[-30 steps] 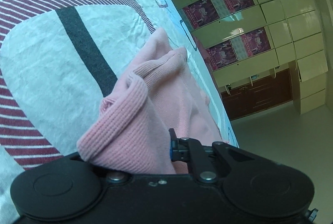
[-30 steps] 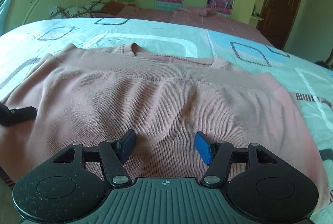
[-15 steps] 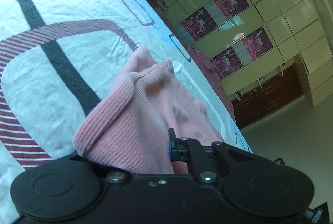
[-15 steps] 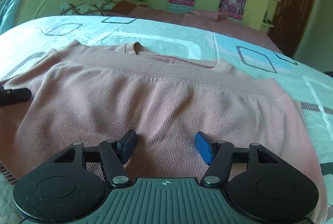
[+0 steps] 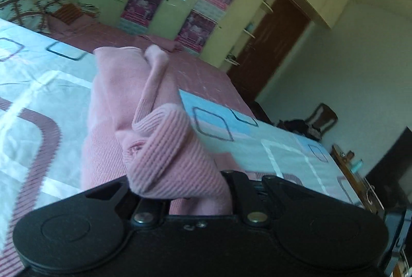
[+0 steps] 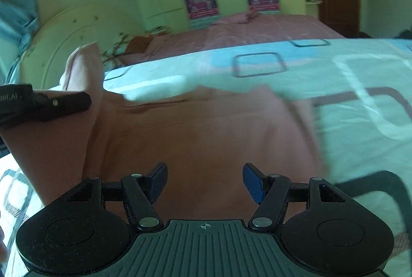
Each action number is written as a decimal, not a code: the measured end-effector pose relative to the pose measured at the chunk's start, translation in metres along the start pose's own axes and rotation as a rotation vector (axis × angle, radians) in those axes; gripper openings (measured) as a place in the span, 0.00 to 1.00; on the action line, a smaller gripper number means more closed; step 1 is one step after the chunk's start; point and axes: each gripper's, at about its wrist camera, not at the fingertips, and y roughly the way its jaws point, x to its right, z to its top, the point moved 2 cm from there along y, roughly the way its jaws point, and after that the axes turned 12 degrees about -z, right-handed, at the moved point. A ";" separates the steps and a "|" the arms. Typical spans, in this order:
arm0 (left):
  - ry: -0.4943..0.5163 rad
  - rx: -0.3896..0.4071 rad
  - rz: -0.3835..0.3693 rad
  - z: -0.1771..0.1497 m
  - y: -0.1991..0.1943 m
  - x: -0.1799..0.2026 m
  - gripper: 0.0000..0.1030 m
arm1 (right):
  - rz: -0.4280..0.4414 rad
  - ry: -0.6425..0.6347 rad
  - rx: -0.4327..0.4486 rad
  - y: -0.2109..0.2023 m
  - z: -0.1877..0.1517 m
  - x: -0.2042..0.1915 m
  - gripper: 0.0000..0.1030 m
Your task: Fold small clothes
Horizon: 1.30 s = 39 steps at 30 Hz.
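**Sweater fold half done**

Left gripper is clamped on the pink sweater's lifted edge — that side raised off the patterned bedspread. Right gripper hovers open, empty, above it — the fold isn't laid yet.

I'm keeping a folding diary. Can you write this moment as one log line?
step: folding sweater | left tool: shut on sweater edge, lifted | right tool: open over sweater | surface: bed
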 end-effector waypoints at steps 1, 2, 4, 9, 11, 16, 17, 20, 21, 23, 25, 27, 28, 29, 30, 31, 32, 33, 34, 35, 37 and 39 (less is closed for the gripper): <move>0.022 -0.033 -0.017 -0.010 0.012 0.010 0.08 | -0.015 0.019 -0.003 -0.002 0.000 0.012 0.62; 0.047 -0.071 -0.026 -0.022 0.025 0.019 0.08 | -0.033 0.043 -0.006 -0.004 0.000 0.029 0.62; 0.114 -0.179 -0.015 -0.050 0.050 0.034 0.10 | -0.067 0.084 -0.017 -0.006 -0.001 0.055 0.62; 0.198 -0.278 0.001 -0.088 0.057 0.047 0.46 | -0.044 0.167 -0.023 -0.016 0.000 0.090 0.62; 0.204 -0.275 -0.024 -0.088 0.045 0.051 0.61 | 0.002 0.181 -0.012 -0.022 0.003 0.094 0.62; 0.275 -0.246 -0.018 -0.081 0.011 0.054 0.62 | 0.123 0.184 -0.017 -0.018 0.012 0.081 0.62; 0.274 -0.227 -0.005 -0.078 0.003 0.051 0.62 | 0.137 0.186 -0.020 -0.018 0.013 0.077 0.62; 0.253 -0.162 0.057 -0.068 -0.015 0.044 0.63 | 0.166 0.172 -0.043 -0.010 0.013 0.065 0.62; 0.246 -0.144 0.083 -0.064 -0.020 0.038 0.63 | 0.171 0.173 -0.047 -0.009 0.013 0.063 0.62; 0.214 -0.128 0.127 -0.059 -0.025 0.026 0.63 | 0.160 0.169 -0.060 -0.002 0.014 0.058 0.63; 0.165 -0.123 0.163 -0.053 -0.026 0.012 0.63 | 0.127 0.161 -0.080 0.010 0.013 0.055 0.63; 0.134 -0.117 0.186 -0.050 -0.027 0.003 0.63 | 0.100 0.154 -0.094 0.020 0.011 0.055 0.63; 0.122 -0.117 0.200 -0.048 -0.028 -0.002 0.63 | 0.099 0.156 -0.105 0.025 0.008 0.056 0.62; 0.114 -0.117 0.208 -0.048 -0.028 -0.005 0.63 | 0.110 0.164 -0.111 0.027 0.006 0.057 0.62; 0.107 -0.116 0.213 -0.048 -0.029 -0.007 0.63 | 0.117 0.172 -0.115 0.028 0.005 0.058 0.62; 0.103 -0.117 0.218 -0.048 -0.030 -0.009 0.63 | 0.122 0.178 -0.113 0.027 0.004 0.059 0.50; 0.102 -0.119 0.220 -0.048 -0.031 -0.010 0.63 | 0.131 0.181 -0.112 0.027 0.005 0.059 0.42; 0.101 -0.121 0.220 -0.048 -0.030 -0.010 0.63 | 0.140 0.180 -0.117 0.027 0.005 0.059 0.19; 0.101 -0.122 0.216 -0.049 -0.035 -0.012 0.63 | 0.147 0.178 -0.122 0.028 0.006 0.059 0.17; 0.101 -0.122 0.213 -0.049 -0.034 -0.012 0.63 | 0.151 0.181 -0.123 0.028 0.005 0.059 0.17; 0.101 -0.121 0.209 -0.050 -0.033 -0.013 0.63 | 0.142 0.178 -0.122 0.031 0.006 0.058 0.17; 0.089 -0.120 0.209 -0.049 -0.028 -0.014 0.63 | 0.133 0.175 -0.121 0.035 0.006 0.057 0.17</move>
